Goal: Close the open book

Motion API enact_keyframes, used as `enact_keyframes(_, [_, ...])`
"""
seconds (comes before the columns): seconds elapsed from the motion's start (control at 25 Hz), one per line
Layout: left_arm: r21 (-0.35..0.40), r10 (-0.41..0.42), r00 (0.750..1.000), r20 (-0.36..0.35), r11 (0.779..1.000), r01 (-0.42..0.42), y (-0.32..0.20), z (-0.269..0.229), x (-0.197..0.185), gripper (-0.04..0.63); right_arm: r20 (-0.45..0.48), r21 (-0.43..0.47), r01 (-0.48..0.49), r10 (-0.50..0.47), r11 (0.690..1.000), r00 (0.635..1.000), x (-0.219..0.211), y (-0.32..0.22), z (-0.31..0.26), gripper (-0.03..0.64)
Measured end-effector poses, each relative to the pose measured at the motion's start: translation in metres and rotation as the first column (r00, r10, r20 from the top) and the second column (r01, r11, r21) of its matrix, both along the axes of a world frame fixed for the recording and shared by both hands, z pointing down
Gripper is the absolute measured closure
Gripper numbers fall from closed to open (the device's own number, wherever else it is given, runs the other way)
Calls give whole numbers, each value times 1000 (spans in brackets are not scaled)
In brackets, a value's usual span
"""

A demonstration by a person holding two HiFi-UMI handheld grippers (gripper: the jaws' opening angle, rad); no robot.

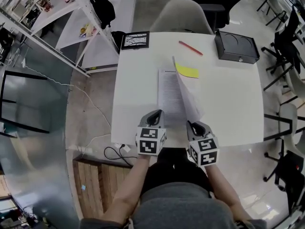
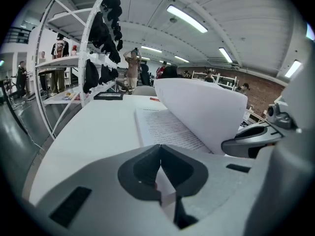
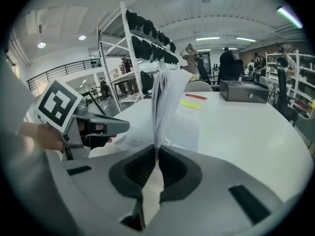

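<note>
The book [image 1: 170,97] lies open in the middle of the worktop [image 1: 138,80], spine running away from me, left page flat and printed side up. My right gripper [image 1: 193,125] has its jaws pinched onto the near edge of the right-hand leaves [image 1: 189,98]. In the right gripper view those leaves stand almost upright from between the jaws, bowing a little at the top. My left gripper [image 1: 156,114] has its jaws pressed together on nothing. It sits just beside the near left corner of the flat page, and I cannot tell whether it touches the paper.

As I judge it, the step in hand is swinging the raised leaves over onto the left page. To do it well, I want the right gripper to travel in an arc about the spine, not a straight drag, so the book does not slide or the sheets crease. The pinch is narrow, so loose inner pages may fan out, and a slow sweep should let them follow. The left gripper is close to where the leaves will land. I would either press it on the outer margin to steady the book or move it off to the left. I let go only once the leaves lie flat.
</note>
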State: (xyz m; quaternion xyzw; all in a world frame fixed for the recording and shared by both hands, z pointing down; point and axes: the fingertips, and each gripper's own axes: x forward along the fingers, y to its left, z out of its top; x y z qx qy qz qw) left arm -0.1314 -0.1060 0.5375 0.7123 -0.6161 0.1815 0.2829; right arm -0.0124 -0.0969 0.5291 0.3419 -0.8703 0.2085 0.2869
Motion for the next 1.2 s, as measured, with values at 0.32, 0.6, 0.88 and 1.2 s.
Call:
enact_keyframes(0.32, [-15, -27, 1000, -15, 1000, 27, 5, 3, -5, 589, -88, -40, 90, -93, 995, 992, -11, 2, 13, 580])
enact_keyframes(0.6, [-19, -52, 998, -21, 999, 51, 9, 4, -5, 589, -140, -62, 159, -166, 985, 976, -19, 4, 20, 565])
enact_keyframes(0.88, [-23, -90, 996, -23, 996, 89, 16, 4, -11, 589, -181, -67, 210, -219, 975, 959, -25, 6, 24, 541])
enact_keyframes(1.2, [-30, -116, 993, -28, 993, 115, 24, 6, -16, 589, -207, -73, 246, -256, 967, 944, -29, 12, 28, 491])
